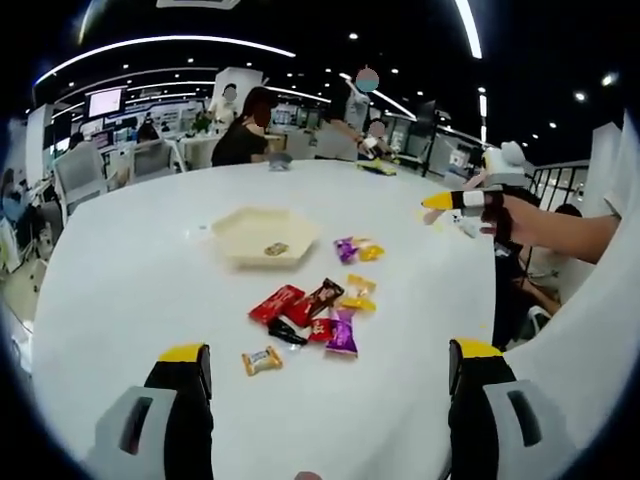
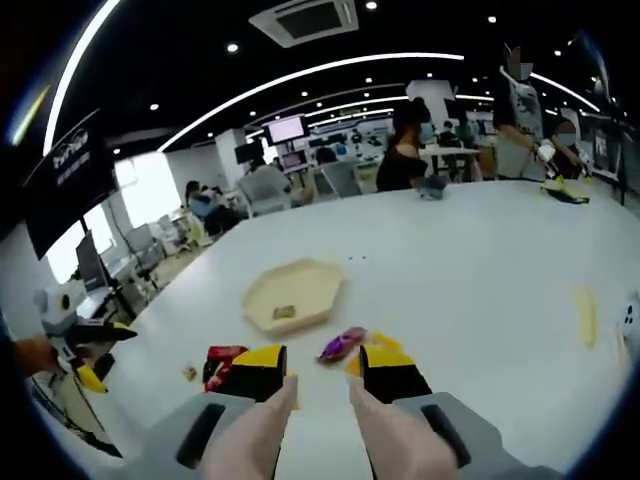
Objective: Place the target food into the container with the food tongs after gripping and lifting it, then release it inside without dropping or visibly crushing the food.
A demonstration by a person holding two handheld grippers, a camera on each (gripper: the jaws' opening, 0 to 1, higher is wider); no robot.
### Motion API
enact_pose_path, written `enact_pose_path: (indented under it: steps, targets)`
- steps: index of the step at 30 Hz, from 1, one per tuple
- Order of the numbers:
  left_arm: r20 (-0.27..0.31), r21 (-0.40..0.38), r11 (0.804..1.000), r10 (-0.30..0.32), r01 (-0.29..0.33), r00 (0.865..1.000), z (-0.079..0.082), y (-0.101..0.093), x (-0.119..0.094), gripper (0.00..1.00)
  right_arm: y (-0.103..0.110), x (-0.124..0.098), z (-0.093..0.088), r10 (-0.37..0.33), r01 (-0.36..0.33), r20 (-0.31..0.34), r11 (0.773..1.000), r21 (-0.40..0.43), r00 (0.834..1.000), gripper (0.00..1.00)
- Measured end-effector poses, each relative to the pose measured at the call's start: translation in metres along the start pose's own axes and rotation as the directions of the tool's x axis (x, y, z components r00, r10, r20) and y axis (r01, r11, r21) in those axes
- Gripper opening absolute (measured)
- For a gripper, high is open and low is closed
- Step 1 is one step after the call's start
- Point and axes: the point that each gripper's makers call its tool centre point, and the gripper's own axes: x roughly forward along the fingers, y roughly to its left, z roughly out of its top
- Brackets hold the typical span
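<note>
One cream hexagonal tray [image 1: 262, 236] sits on the white surface [image 1: 150, 300], holding one wrapped sweet [image 1: 276, 248]. Outside the tray lie about nine wrapped sweets: two red bars [image 1: 277, 303], two purple [image 1: 341, 336], three yellow [image 1: 360, 285], one black [image 1: 287, 333] and one orange-brown [image 1: 262, 360]. Two tools are counted, one left [image 1: 330, 365] and one right [image 2: 318, 366]

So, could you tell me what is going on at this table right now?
A person holds a two-jaw gripper in each hand over a white table. Wrapped candies lie scattered beside a cream hexagonal tray, which already holds one small piece. The left gripper is open and empty above the pile. The right gripper hovers near a purple candy, gripping nothing.
</note>
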Motion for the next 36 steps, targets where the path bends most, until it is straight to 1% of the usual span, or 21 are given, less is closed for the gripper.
enact_pose_path:
  steps: [6, 12, 14, 17, 18, 21, 26, 30, 36]
  targets:
    - [0.004, -0.011, 1.000, 0.014, -0.014, 1.000, 0.001, 0.005, -0.003, 0.99, 0.004, 0.018, 0.004, 0.008, -0.008, -0.007, 1.000, 0.021, 1.000, 0.28]
    - [0.002, -0.024, 0.999, 0.028, -0.027, 1.000, -0.001, 0.009, -0.006, 0.99, 0.005, 0.034, 0.002, 0.012, -0.011, -0.028, 0.999, 0.034, 1.000, 0.28]
    - [-0.001, -0.031, 0.999, 0.032, -0.032, 0.999, -0.003, 0.011, -0.006, 0.99, 0.004, 0.044, -0.001, 0.007, -0.005, -0.046, 0.999, 0.051, 0.999, 0.28]
    - [-0.005, -0.035, 0.999, 0.035, -0.035, 0.999, -0.004, 0.012, -0.007, 0.99, 0.003, 0.054, -0.003, 0.000, 0.004, -0.055, 0.998, 0.067, 0.999, 0.28]
    - [-0.009, -0.038, 0.999, 0.036, -0.036, 0.999, -0.004, 0.013, -0.007, 0.99, 0.003, 0.060, -0.005, 0.001, 0.004, -0.061, 0.997, 0.081, 0.998, 0.28]
    - [-0.013, -0.044, 0.998, 0.043, -0.044, 0.999, -0.005, 0.018, -0.008, 0.99, 0.004, 0.072, -0.009, 0.004, 0.002, -0.070, 0.996, 0.088, 0.998, 0.28]
    - [-0.015, -0.064, 0.996, 0.057, -0.058, 0.998, -0.006, 0.027, -0.010, 0.99, 0.003, 0.084, -0.016, 0.002, 0.007, -0.090, 0.995, 0.100, 0.996, 0.28]
    - [-0.021, -0.075, 0.995, 0.065, -0.067, 0.998, -0.007, 0.031, -0.010, 0.99, 0.001, 0.093, -0.022, -0.004, 0.016, -0.116, 0.995, 0.103, 0.993, 0.28]
    - [-0.030, -0.093, 0.993, 0.072, -0.075, 0.997, -0.009, 0.035, -0.010, 0.99, -0.002, 0.105, -0.027, -0.016, 0.032, -0.134, 0.993, 0.116, 0.991, 0.28]
